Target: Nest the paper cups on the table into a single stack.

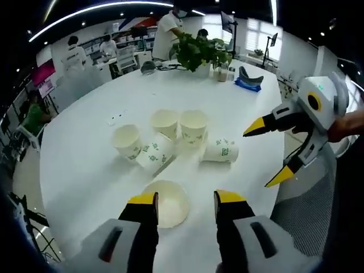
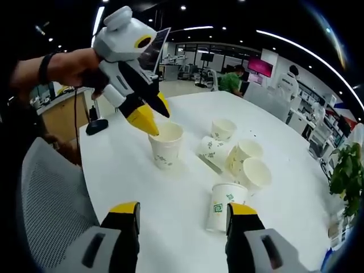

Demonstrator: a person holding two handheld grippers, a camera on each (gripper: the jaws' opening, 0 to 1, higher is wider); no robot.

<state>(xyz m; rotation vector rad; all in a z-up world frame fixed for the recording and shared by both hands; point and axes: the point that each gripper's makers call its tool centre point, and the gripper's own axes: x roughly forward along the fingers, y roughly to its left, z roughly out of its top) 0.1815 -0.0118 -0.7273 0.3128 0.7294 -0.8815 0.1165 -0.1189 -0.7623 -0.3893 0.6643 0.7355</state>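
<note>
I see six empty cups (image 1: 193, 125) mid-table (image 1: 85, 170); my left gripper (image 1: 186, 200) and right gripper (image 2: 183, 211) gape, holding nothing.

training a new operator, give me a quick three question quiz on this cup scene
1. How many white paper cups with green print are on the round white table?
2. True or false: the right gripper is shut on a cup.
3. Which cup is nearest the left gripper? A, the upright cup at the near table edge; B, the cup lying on its side; C, a cup by the plant.
Key: 1 six; 2 false, its jaws are open and hold nothing; 3 A.
</note>
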